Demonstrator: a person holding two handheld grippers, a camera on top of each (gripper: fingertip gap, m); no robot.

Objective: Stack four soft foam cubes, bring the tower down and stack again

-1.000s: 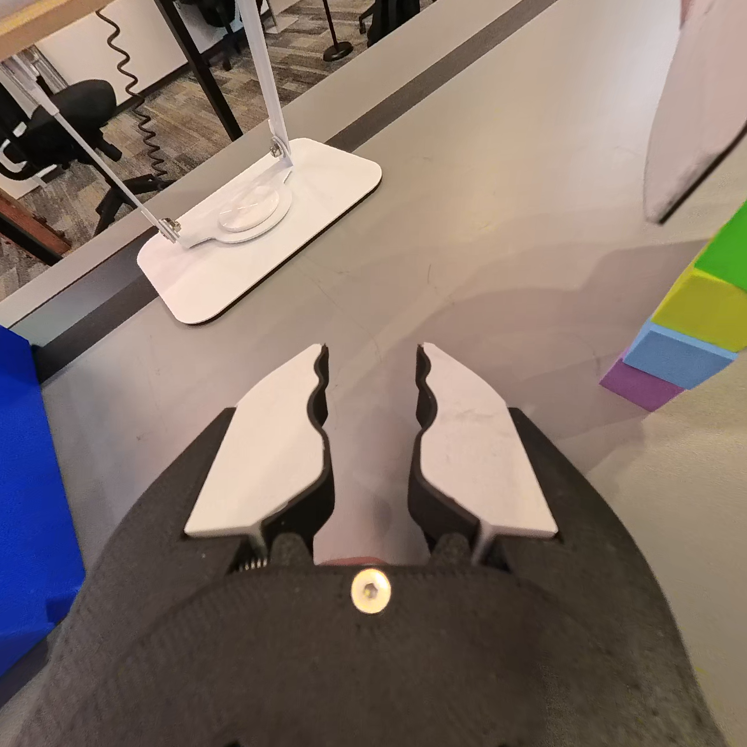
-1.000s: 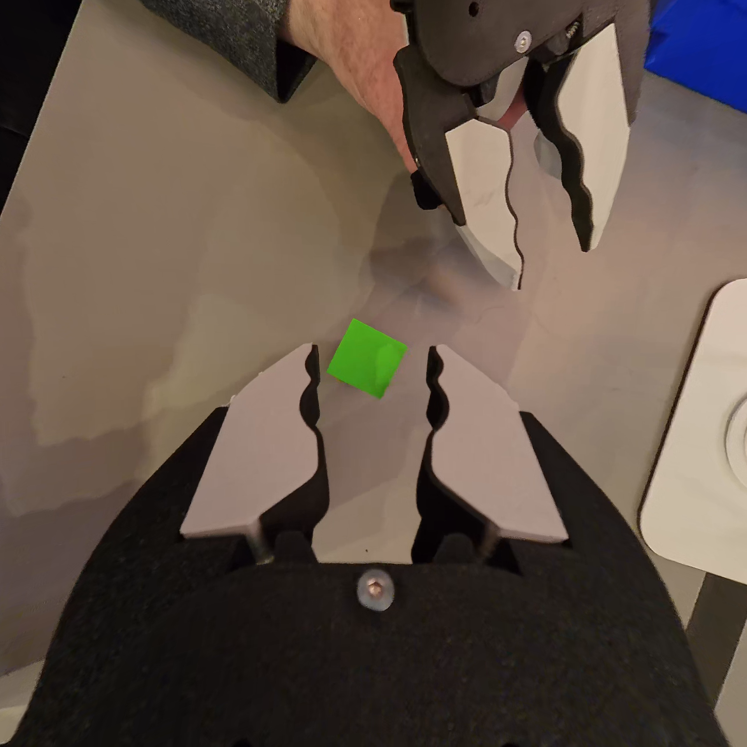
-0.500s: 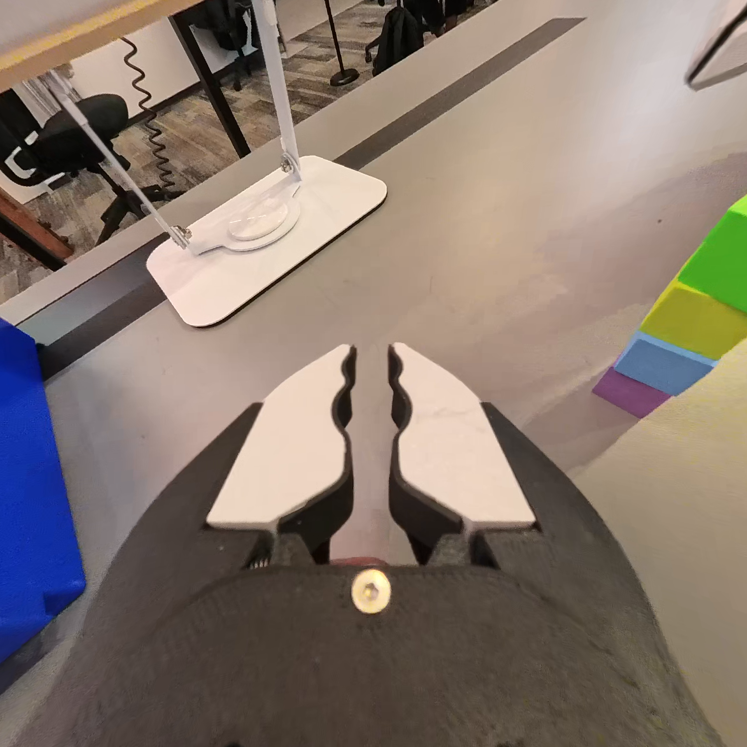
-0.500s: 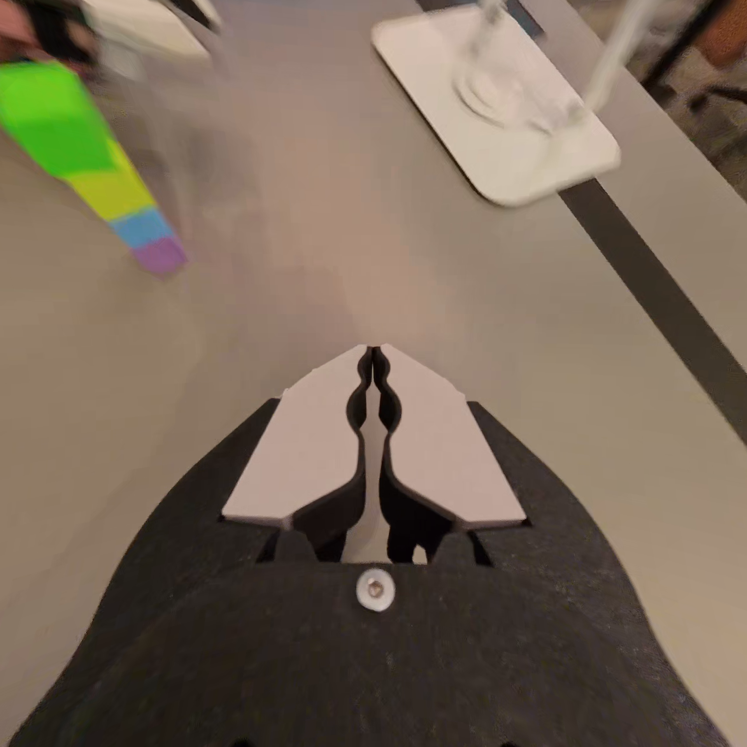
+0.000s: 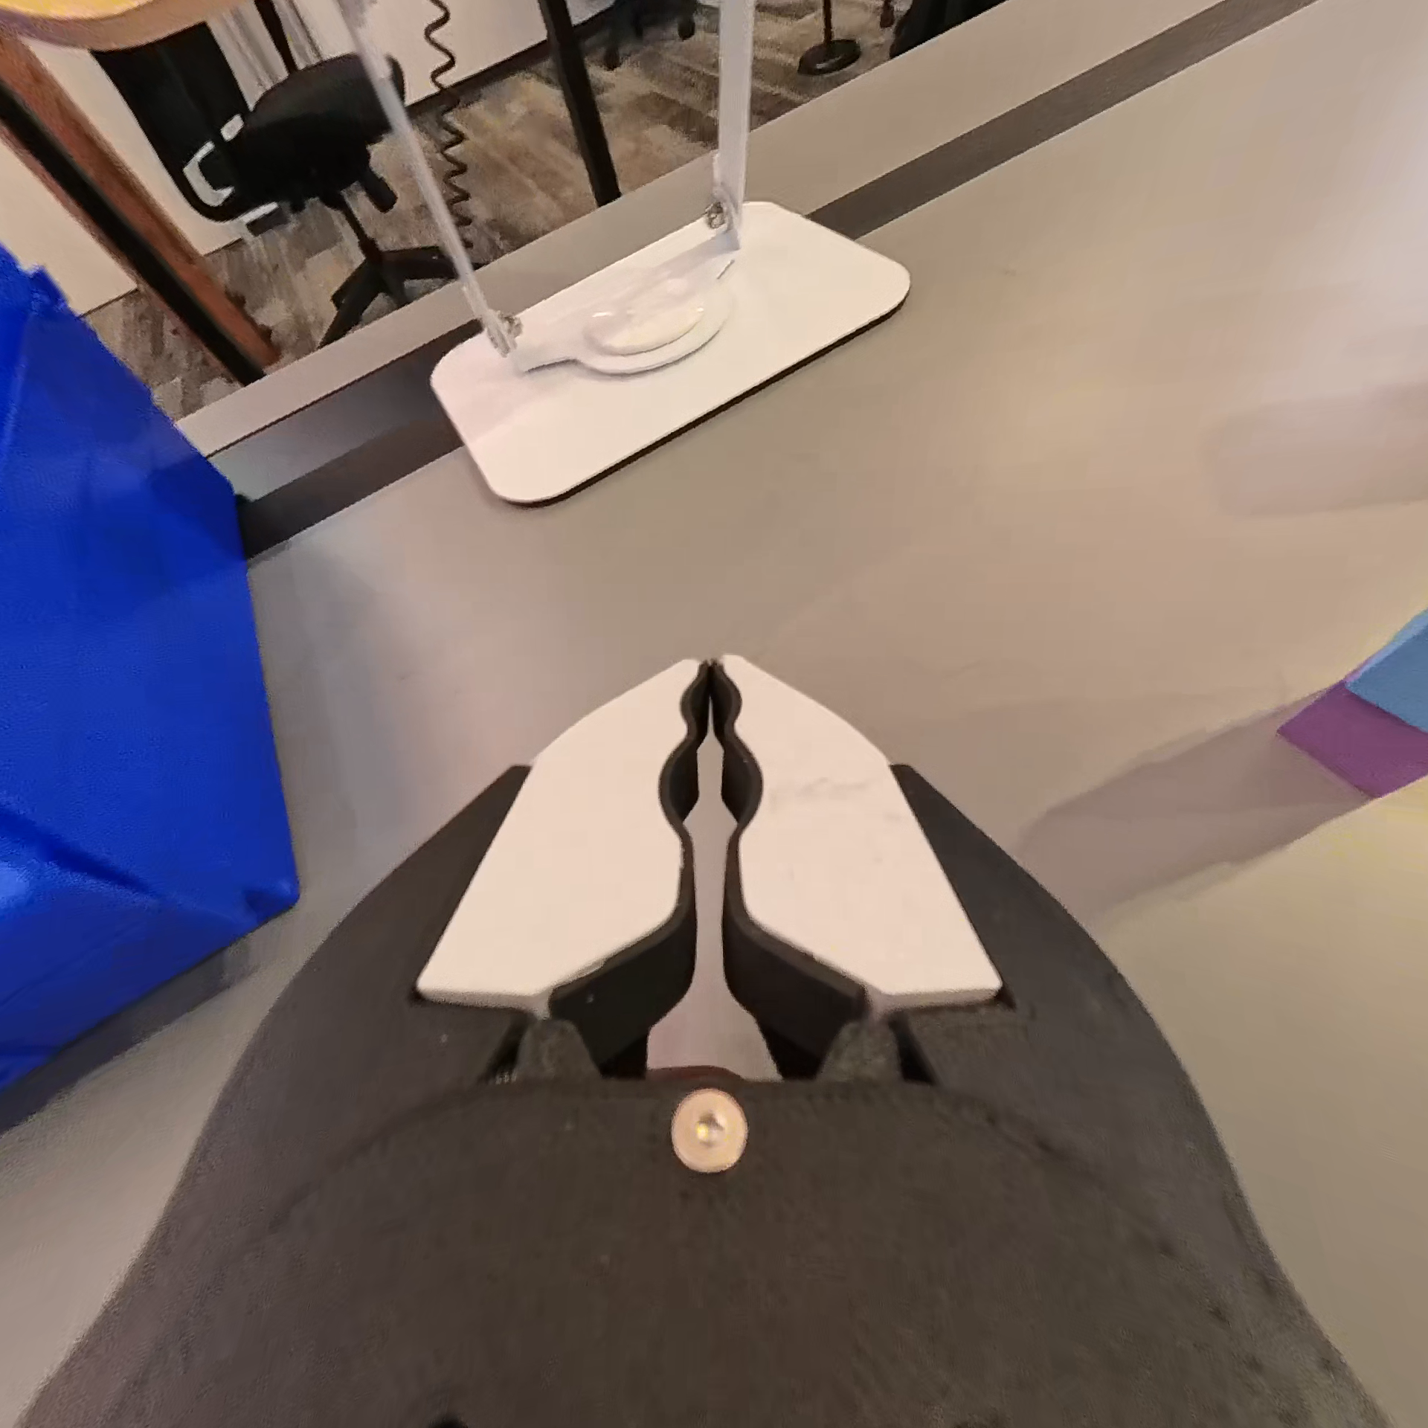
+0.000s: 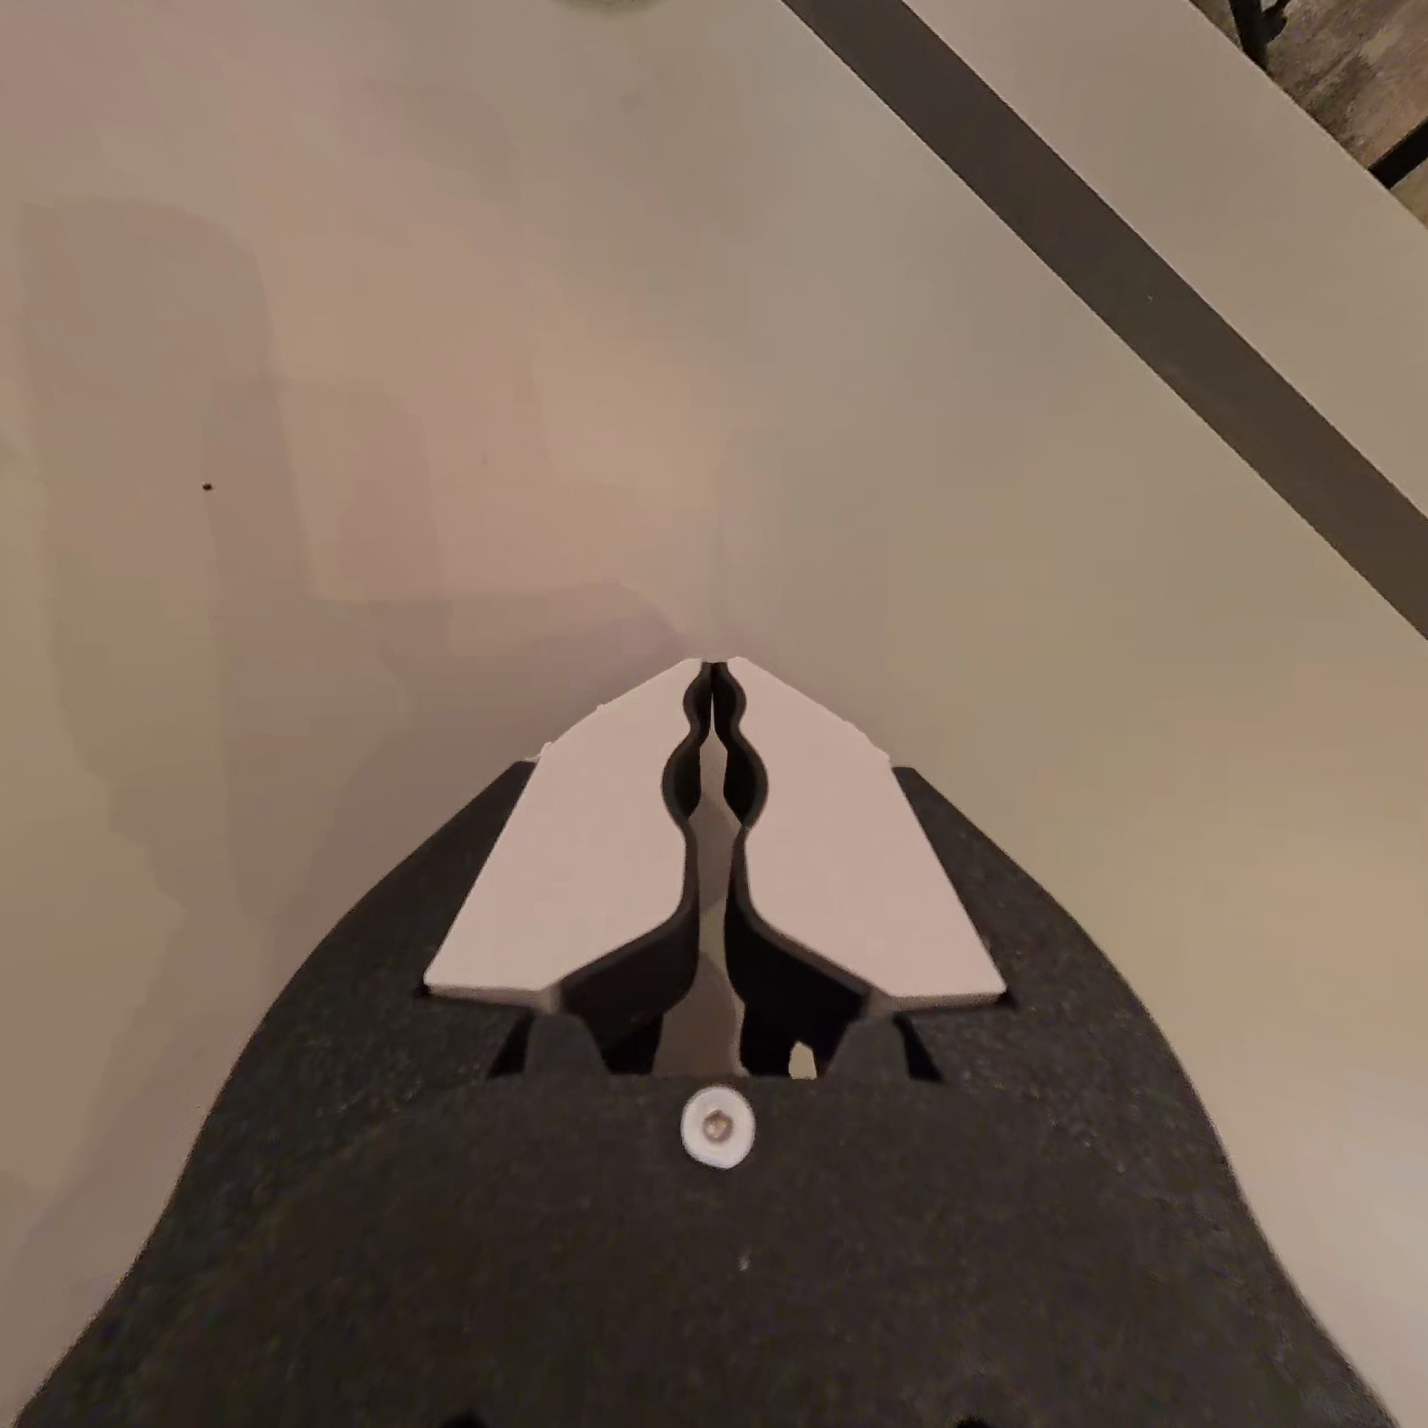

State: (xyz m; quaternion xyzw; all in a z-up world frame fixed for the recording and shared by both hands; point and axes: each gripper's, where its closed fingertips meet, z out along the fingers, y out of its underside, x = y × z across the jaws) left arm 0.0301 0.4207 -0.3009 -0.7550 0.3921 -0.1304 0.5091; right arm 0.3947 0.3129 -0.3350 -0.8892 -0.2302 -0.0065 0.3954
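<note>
At about 3 o'clock from the left tongs (image 5: 709, 664), cut off by the picture's edge, a purple foam cube (image 5: 1344, 743) lies flat on the grey bench (image 5: 1004, 541) with a light-blue foam cube (image 5: 1395, 671) resting on top of it; both look matte and sharp-edged. The left tongs are pressed together on nothing, well apart from the cubes. The right tongs (image 6: 711, 664) are likewise pressed together bare above plain bench, with no cube showing in that view.
</note>
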